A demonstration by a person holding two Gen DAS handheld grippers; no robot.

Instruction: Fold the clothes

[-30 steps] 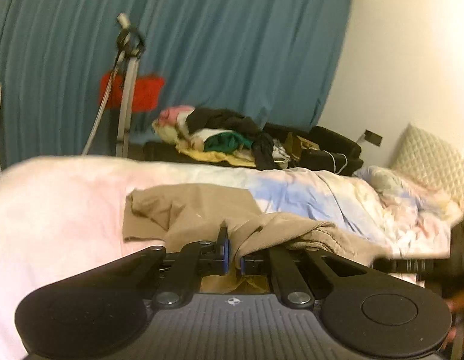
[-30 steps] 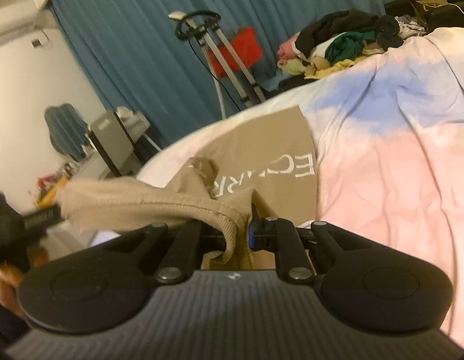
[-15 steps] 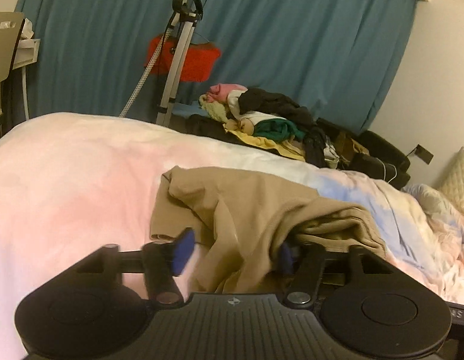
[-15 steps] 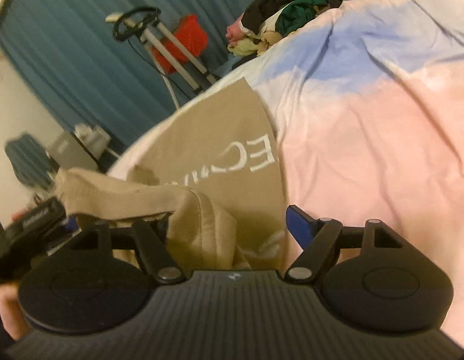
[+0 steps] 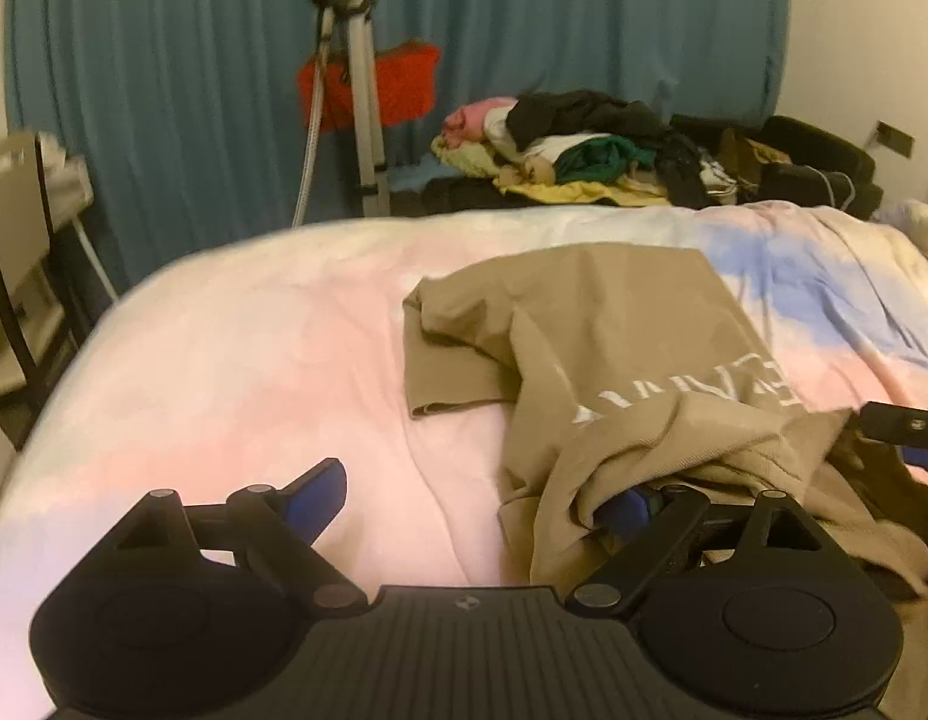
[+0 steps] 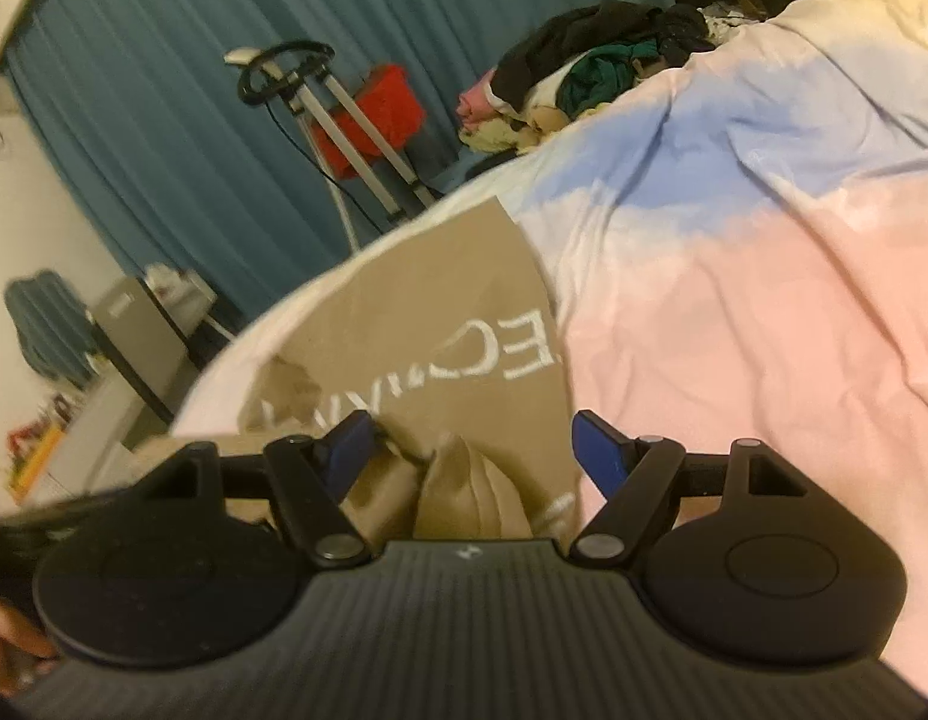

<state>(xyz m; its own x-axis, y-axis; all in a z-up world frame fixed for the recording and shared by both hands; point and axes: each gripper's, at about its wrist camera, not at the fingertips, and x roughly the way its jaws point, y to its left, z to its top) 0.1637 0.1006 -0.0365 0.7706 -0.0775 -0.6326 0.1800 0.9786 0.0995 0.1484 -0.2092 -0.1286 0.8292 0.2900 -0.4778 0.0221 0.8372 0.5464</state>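
Note:
A tan T-shirt (image 5: 607, 324) with white lettering lies rumpled on the pink and blue bedspread (image 5: 236, 372). My left gripper (image 5: 469, 501) is open just above the bed; its right finger is draped by a fold of the shirt, its left finger over bare bedspread. In the right wrist view the same shirt (image 6: 416, 312) lies ahead, with a bunched fold between the spread jaws of my open right gripper (image 6: 472, 450). The right gripper's tip shows at the right edge of the left wrist view (image 5: 901, 423).
A pile of mixed clothes (image 5: 583, 150) sits beyond the bed's far edge by a teal curtain (image 5: 164, 90). A metal tripod stand (image 5: 356, 90) with a red bag (image 5: 398, 84) stands there. A chair and desk (image 5: 20, 252) stand left of the bed.
Both grippers, shut on the shirt's edge a second ago, have opened and dropped it. The shirt has slumped onto the bed, its lettering now showing.

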